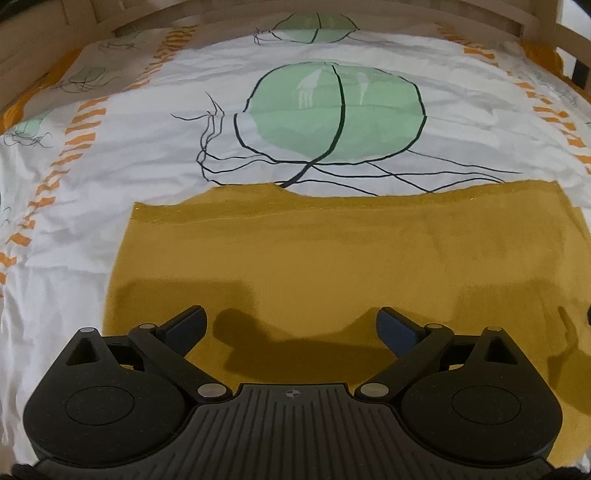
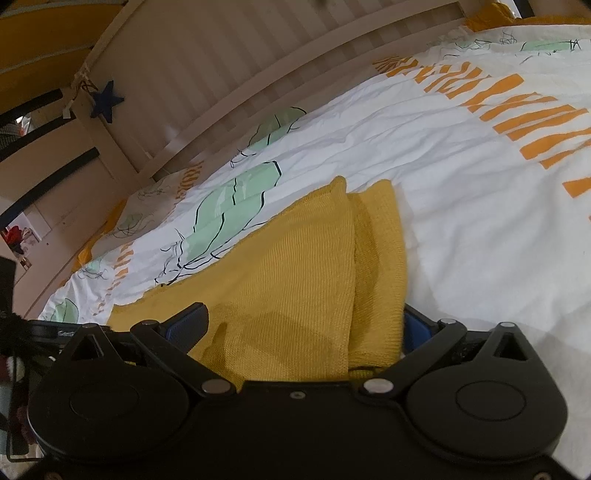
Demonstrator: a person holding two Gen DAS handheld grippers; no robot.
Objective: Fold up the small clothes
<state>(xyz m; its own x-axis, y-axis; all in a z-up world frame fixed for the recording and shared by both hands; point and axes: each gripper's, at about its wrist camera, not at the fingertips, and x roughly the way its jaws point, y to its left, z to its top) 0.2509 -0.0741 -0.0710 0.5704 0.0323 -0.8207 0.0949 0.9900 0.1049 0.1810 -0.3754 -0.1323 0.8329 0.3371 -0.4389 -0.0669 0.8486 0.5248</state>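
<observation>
A mustard-yellow knitted garment (image 1: 332,251) lies spread flat on a white bed cover (image 1: 147,155). My left gripper (image 1: 291,328) hovers over its near part with the jaws wide open and nothing between them. In the right wrist view the garment (image 2: 295,266) shows a folded layer, with a narrower strip (image 2: 380,258) along its right side. My right gripper (image 2: 306,325) is open, its fingers standing either side of the garment's near right edge; the cloth partly hides the right finger (image 2: 417,325).
The cover carries green leaf prints (image 1: 336,114) and orange stripes (image 2: 517,107). A wooden slatted bed rail (image 2: 229,74) runs along the far side, with a blue star (image 2: 107,99) hanging on it. A rail (image 1: 480,22) also crosses the back of the left view.
</observation>
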